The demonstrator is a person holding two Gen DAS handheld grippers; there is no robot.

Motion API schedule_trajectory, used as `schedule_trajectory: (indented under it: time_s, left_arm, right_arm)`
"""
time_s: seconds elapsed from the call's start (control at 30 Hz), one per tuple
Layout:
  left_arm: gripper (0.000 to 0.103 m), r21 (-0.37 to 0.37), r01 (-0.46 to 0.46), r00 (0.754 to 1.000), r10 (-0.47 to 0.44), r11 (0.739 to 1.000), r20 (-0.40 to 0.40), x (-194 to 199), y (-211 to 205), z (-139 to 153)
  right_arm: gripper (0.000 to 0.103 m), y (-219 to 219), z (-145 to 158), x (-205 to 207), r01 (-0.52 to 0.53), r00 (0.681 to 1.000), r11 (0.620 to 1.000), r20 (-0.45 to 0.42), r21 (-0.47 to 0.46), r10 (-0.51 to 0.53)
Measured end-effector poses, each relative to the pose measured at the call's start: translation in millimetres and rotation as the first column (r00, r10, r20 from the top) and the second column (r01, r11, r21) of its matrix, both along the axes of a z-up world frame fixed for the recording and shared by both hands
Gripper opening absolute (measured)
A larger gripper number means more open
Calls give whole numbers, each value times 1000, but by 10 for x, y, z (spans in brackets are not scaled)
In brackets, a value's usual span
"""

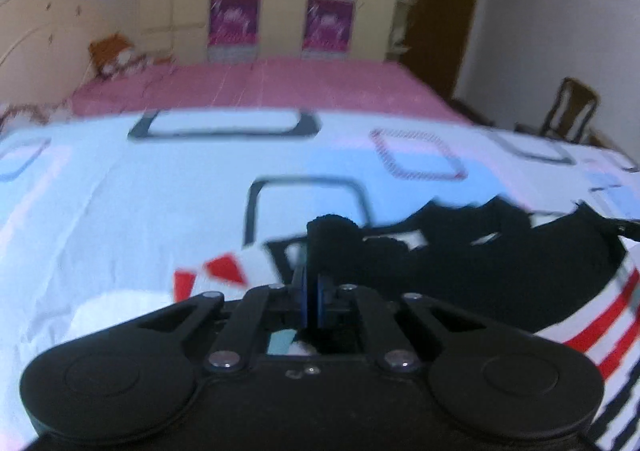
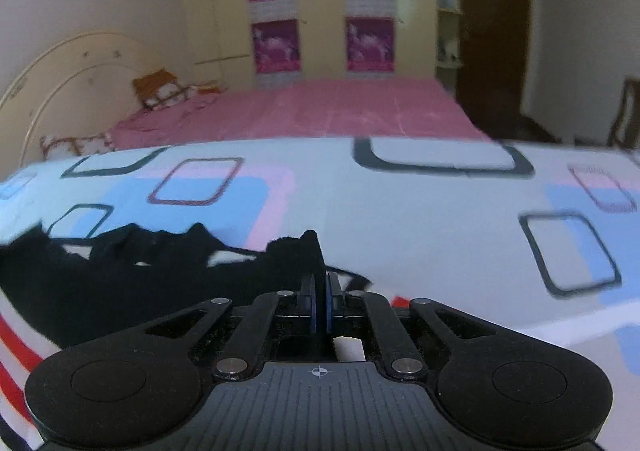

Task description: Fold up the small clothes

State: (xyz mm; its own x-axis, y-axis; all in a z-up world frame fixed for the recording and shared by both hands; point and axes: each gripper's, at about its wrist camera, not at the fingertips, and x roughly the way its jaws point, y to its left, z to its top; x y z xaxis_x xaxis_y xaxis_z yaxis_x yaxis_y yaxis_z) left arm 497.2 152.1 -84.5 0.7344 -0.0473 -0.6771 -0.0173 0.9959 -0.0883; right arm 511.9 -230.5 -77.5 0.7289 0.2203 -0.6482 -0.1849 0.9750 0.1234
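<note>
Two grippers are engaged on one black garment, each pinching an opposite end.

Left wrist view: the left gripper (image 1: 312, 291) has its jaws drawn nearly together, with a bunched corner of the black garment (image 1: 460, 251) rising between them. From that corner the cloth runs away to the right, sagging in uneven scallops over the patterned sheet (image 1: 140, 191). A red, white and dark striped cloth (image 1: 600, 331) lies beneath it at the near right. Motion blur softens the far bed, so fine detail there is unreadable.

Right wrist view: the right gripper (image 2: 320, 301) is likewise closed down to a thin slit on a corner of the same black garment (image 2: 120, 271), which extends left from the jaws and lies partly crumpled on the sheet. The pink bed (image 2: 320, 111) stands well beyond.

Assessment: the work appears early. Both corners are secured, but the garment hangs slack, no crisp crease or stacked layer is visible, and no finished pieces show anywhere. Spreading, folding over and setting down all appear outstanding.
</note>
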Motion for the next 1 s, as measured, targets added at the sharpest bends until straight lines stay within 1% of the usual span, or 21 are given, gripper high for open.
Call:
schedule_trajectory:
  time_s: [0.03, 0.07, 0.13, 0.2, 0.23, 0.27, 0.3, 0.33, 0.4, 0.47, 0.53, 0.6, 0.63, 0.67, 0.73, 0.77, 0.8, 0.87, 0.9, 0.93, 1.0]
  left_arm:
    - [5, -19, -16, 1000, 16, 1000, -20, 24, 34, -79]
    - [5, -37, -32, 999, 32, 999, -12, 25, 61, -112]
    - [7, -60, -47, 999, 46, 997, -16, 33, 87, -109]
    - [21, -41, -57, 998, 56, 998, -12, 14, 83, -77]
    - [42, -30, -79, 997, 79, 996, -8, -15, 80, -31]
    - [66, -23, -94, 995, 95, 995, 17, -80, 61, 45]
    - [73, -30, -97, 993, 99, 995, 66, -179, 28, 126]
    - [77, -58, -87, 991, 92, 995, 99, -266, -23, 182]
    - [75, -129, -12, 996, 23, 992, 90, -313, -203, 211]
    - [72, -146, 83, 995, -72, 986, 74, -307, -496, 170]
    - [71, -119, 166, 985, -160, 979, 56, -293, -780, 115]
    - [71, -95, 226, 974, -225, 969, 25, -267, -970, 44]
    - [69, -84, 240, 971, -240, 967, 6, -246, -1012, 0]
    - [71, -62, 242, 970, -243, 968, -8, -229, -1010, -64]
    - [72, -22, 215, 977, -215, 976, -6, -220, -892, -103]
    - [72, -9, 189, 982, -190, 982, -3, -223, -798, -99]
    - [72, 20, 159, 987, -159, 987, -1, -232, -706, -99]
    - [70, 94, 92, 996, -92, 991, -1, -241, -496, -122]
    - [70, 106, 81, 997, -82, 991, 4, -252, -400, -130]
    - [71, 105, 82, 997, -83, 991, 8, -261, -337, -134]
    - [70, 109, 87, 996, -89, 990, 14, -264, -322, -109]
  right_arm:
    - [3, -4, -92, 48, 13, 999, 1000, -48, -13, -14]
    - [3, -3, -200, 63, 18, 997, 999, -76, -28, -20]
    - [3, -25, -209, 26, 28, 998, 1000, -52, -10, -28]
    - [5, -45, -164, 17, 54, 997, 998, -57, 18, -53]
    - [29, -54, -119, -8, 67, 996, 997, -53, 26, -66]
    - [45, -40, -35, -86, 85, 996, 996, -12, 15, -84]
    - [62, -50, 49, -186, 79, 996, 997, 41, 15, -80]
    - [61, 3, 119, -263, 45, 997, 999, 67, 27, -47]
    - [61, 192, 136, -303, -41, 999, 998, 33, 46, 39]
    - [61, 513, 98, -344, -147, 989, 989, 20, 27, 147]
    - [61, 813, 53, -395, -241, 970, 970, 18, 17, 241]
    - [61, 1027, -12, -423, -295, 955, 955, 9, 16, 295]
    - [61, 1097, -62, -415, -306, 952, 952, -1, 9, 306]
    - [60, 1149, -107, -407, -316, 949, 949, -17, -1, 316]
    - [60, 1109, -172, -382, -316, 948, 949, -32, -18, 315]
    - [60, 1028, -180, -374, -292, 956, 956, -31, -28, 291]
    - [60, 917, -178, -366, -242, 970, 969, -29, -55, 241]
    - [60, 580, -192, -324, -72, 997, 989, -17, -129, 71]
    - [59, 420, -200, -311, -29, 999, 992, -22, -124, 27]
    - [53, 282, -204, -306, -12, 1000, 995, -28, -99, 9]
    - [51, 216, -172, -299, -28, 999, 995, -36, -95, 25]
